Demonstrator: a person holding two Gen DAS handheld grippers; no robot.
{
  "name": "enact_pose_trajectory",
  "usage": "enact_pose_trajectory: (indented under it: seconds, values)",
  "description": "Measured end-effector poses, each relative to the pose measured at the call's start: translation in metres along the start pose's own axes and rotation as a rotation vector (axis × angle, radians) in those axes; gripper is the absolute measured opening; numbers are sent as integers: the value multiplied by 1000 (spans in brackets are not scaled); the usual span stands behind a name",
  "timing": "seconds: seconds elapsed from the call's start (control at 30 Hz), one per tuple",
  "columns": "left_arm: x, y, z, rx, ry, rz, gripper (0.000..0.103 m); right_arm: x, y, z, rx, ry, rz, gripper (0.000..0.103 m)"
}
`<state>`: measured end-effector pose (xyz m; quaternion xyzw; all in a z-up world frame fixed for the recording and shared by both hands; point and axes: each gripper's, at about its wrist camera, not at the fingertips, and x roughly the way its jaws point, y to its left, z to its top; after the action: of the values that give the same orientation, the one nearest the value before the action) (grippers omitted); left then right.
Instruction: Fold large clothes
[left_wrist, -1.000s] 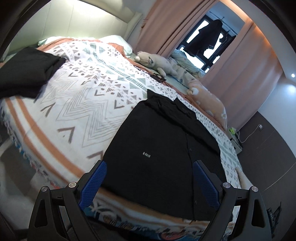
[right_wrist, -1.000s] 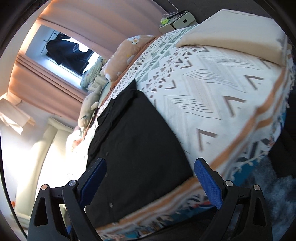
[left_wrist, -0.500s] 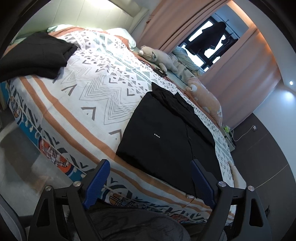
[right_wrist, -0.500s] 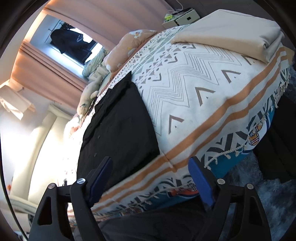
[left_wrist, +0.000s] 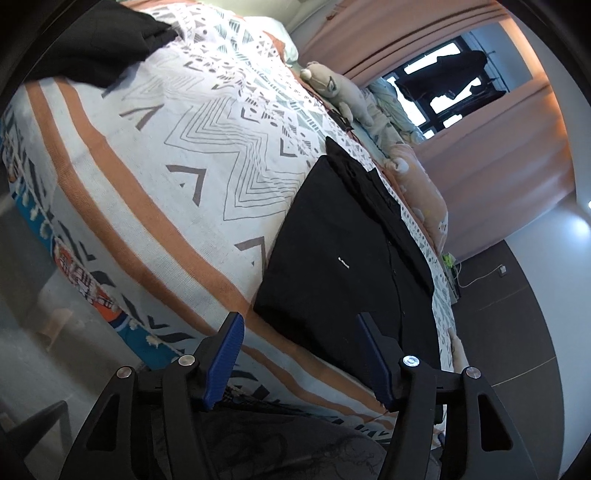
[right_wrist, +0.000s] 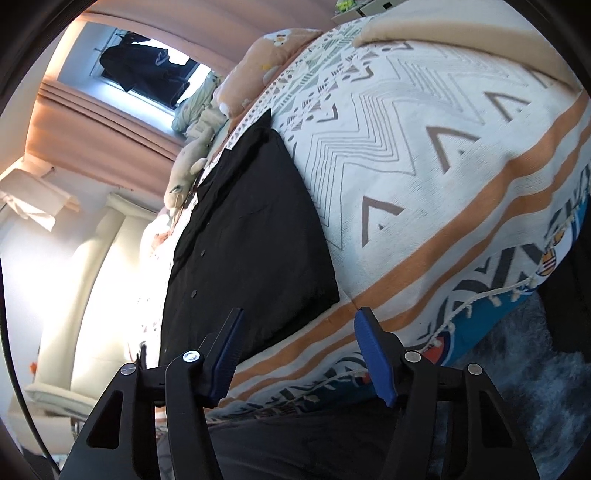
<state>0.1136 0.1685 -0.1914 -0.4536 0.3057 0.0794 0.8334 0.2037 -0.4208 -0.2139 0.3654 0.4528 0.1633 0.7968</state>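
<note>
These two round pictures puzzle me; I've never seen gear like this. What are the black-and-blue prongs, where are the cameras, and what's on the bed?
No robot here: a person holds a hand tool in each hand, each with a two-finger claw and a wide-angle camera looking along the fingers. One picture is from the left claw, the other from the right claw. Both are open and hold nothing. On the patterned bedspread lies a black shirt, flat and partly folded. Plush toys sit along the far side, and another dark garment lies further off.
</note>
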Motion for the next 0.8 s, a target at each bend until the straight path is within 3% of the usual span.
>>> enact_pose_trajectory:
  seconds: [0.3,0.47,0.6,0.8]
  values:
    - [35,13,8,-41,71,10,59,19,-4,4,42,8,36,58]
    - [38,15,10,-56,99,-49,54,29,-4,4,68,20,41,56]
    - [35,19,14,-106,105,-125,53,28,-1,7,95,17,148,56]
    - [40,19,13,-107,122,-113,53,35,-8,9,98,16,41,56]
